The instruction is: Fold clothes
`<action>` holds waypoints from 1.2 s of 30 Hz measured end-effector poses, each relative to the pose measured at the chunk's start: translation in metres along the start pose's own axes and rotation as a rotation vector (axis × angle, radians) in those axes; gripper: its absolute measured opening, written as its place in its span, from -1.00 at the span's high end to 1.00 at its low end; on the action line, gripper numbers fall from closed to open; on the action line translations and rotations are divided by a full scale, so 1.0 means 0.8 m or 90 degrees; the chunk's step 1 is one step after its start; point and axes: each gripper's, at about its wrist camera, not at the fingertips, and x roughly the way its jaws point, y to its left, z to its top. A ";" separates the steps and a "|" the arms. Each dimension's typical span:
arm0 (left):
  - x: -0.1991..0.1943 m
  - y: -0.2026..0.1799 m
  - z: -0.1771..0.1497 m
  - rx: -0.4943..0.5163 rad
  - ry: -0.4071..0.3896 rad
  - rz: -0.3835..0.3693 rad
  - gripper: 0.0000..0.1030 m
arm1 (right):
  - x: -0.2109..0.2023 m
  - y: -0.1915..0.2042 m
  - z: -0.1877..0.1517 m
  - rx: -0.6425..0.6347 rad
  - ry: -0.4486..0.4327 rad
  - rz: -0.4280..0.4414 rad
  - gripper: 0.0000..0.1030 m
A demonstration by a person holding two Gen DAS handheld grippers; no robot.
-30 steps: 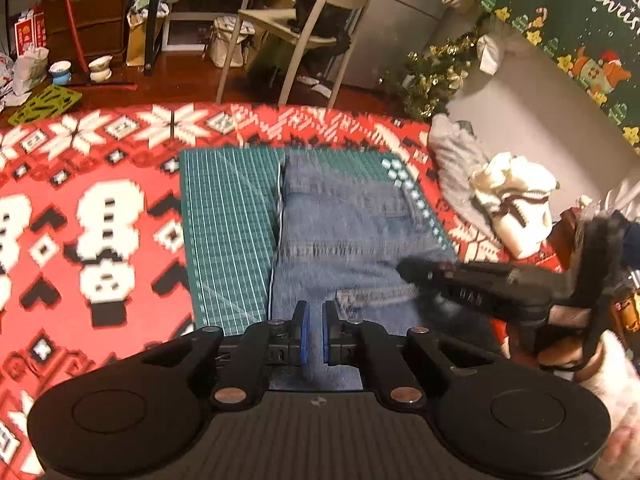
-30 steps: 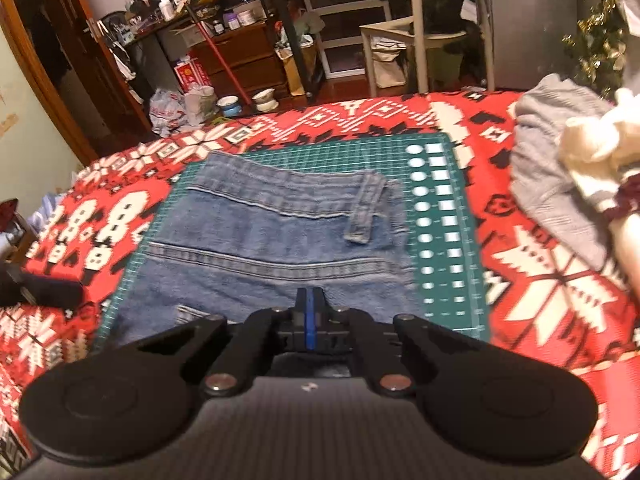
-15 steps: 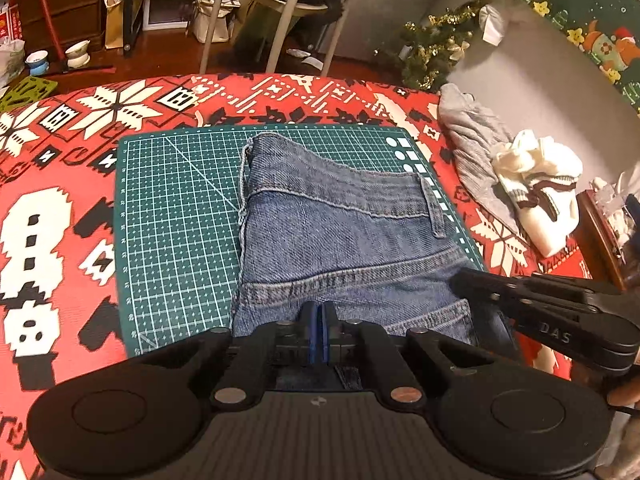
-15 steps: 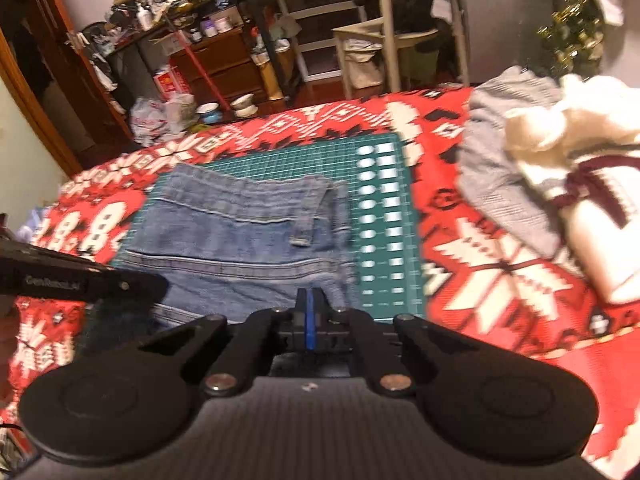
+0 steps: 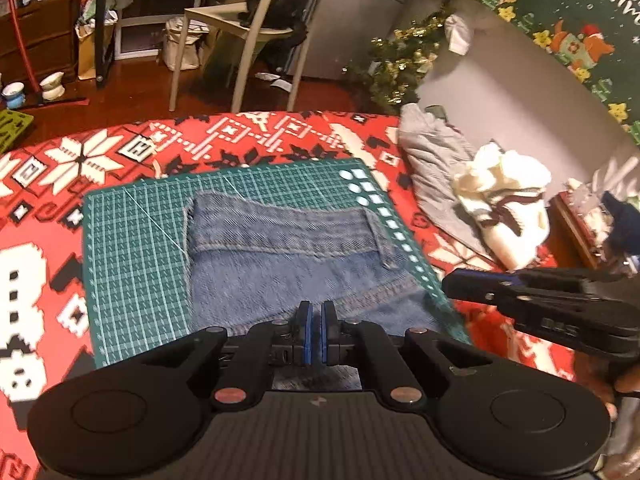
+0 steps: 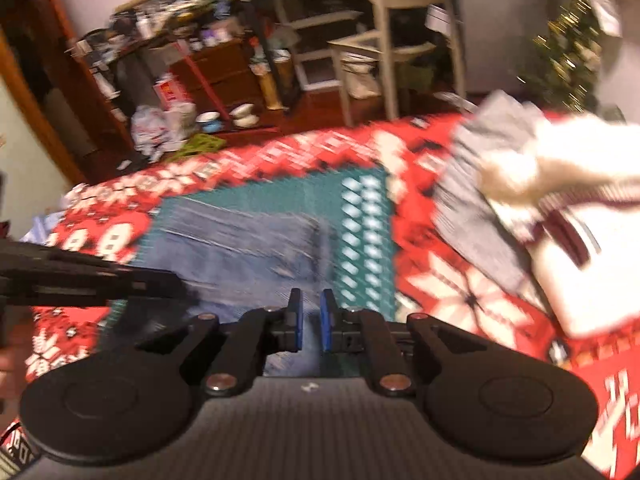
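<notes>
Left gripper [image 5: 316, 316] nipped on folded jeans [image 5: 288, 256]; right gripper [image 6: 310, 312] opening, nothing between its jaws

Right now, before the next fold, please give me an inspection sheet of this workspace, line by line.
Surface: red patterned Christmas cloth with a green gridded cutting mat on it.
Job's things: folded blue denim jeans lying flat on the mat.
Clutter: crumpled grey garment and cream knitted garment with dark stripes lie on the cloth beside the mat.
Grippers: left gripper nearly shut, denim seen just below its tips, grip unclear; right gripper opening, nothing between the pads.
Cables: nothing seen.
Surroundings: white chair, wooden drawers, tinsel-decorated Christmas tree, green Christmas banner.
</notes>
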 end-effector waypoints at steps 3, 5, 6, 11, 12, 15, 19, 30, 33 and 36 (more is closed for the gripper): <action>0.020 0.002 0.009 0.000 0.012 0.010 0.94 | 0.017 0.018 0.012 -0.034 0.014 0.015 0.79; 0.032 0.003 0.013 -0.002 0.015 0.010 0.94 | 0.042 0.021 0.016 -0.041 0.031 0.005 0.79; 0.035 0.003 0.014 -0.001 0.012 0.011 0.94 | 0.054 0.023 0.017 -0.044 0.040 0.000 0.80; 0.046 0.007 0.021 -0.012 -0.001 0.007 0.94 | 0.072 0.019 0.011 -0.059 0.032 -0.023 0.83; 0.048 0.007 0.023 -0.014 -0.002 0.003 0.94 | 0.071 0.018 0.010 -0.060 0.030 -0.024 0.81; 0.054 0.008 0.029 -0.016 -0.005 -0.008 0.94 | 0.070 0.016 0.008 -0.064 0.026 -0.031 0.78; 0.059 0.008 0.033 -0.014 -0.012 -0.012 0.94 | 0.071 0.015 0.009 -0.068 0.029 -0.031 0.78; 0.007 0.007 0.036 0.001 -0.056 -0.037 0.94 | 0.047 0.024 0.022 -0.076 0.014 -0.037 0.67; -0.008 0.013 0.022 0.003 -0.044 -0.033 0.94 | 0.039 0.031 0.024 -0.086 0.009 -0.025 0.67; -0.013 0.024 0.007 0.002 -0.031 -0.021 0.94 | 0.041 0.042 0.024 -0.095 0.012 -0.001 0.68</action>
